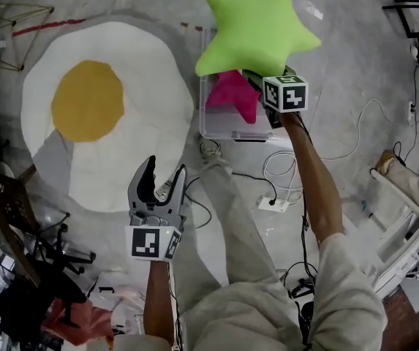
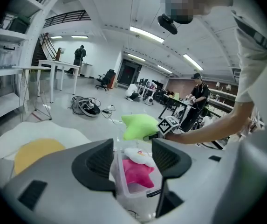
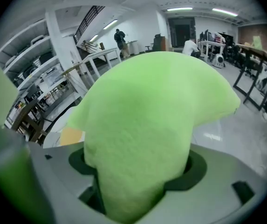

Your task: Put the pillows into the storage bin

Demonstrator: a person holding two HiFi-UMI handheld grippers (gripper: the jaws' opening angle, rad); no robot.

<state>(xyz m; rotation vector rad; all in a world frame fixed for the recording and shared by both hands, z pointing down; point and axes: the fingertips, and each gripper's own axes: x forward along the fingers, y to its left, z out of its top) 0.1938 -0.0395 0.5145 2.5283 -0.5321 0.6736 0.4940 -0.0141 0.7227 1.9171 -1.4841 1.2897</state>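
Note:
A lime-green star pillow point(image 1: 257, 28) hangs above the clear storage bin point(image 1: 216, 126), and my right gripper point(image 1: 264, 79) is shut on one of its points. In the right gripper view the green pillow point(image 3: 147, 125) fills the gap between the jaws of the right gripper point(image 3: 135, 171). A pink star pillow point(image 1: 235, 93) lies inside the bin. In the left gripper view a white pillow point(image 2: 140, 157) rests on the pink one point(image 2: 135, 171) in the bin point(image 2: 124, 190). My left gripper point(image 1: 161, 185) is open and empty, nearer me and left of the bin.
A large fried-egg-shaped cushion point(image 1: 107, 115) lies on the floor left of the bin. Cables and a power strip point(image 1: 273, 203) trail on the floor near my legs. A white rack point(image 1: 406, 218) stands at the right, dark clutter point(image 1: 41, 269) at the lower left.

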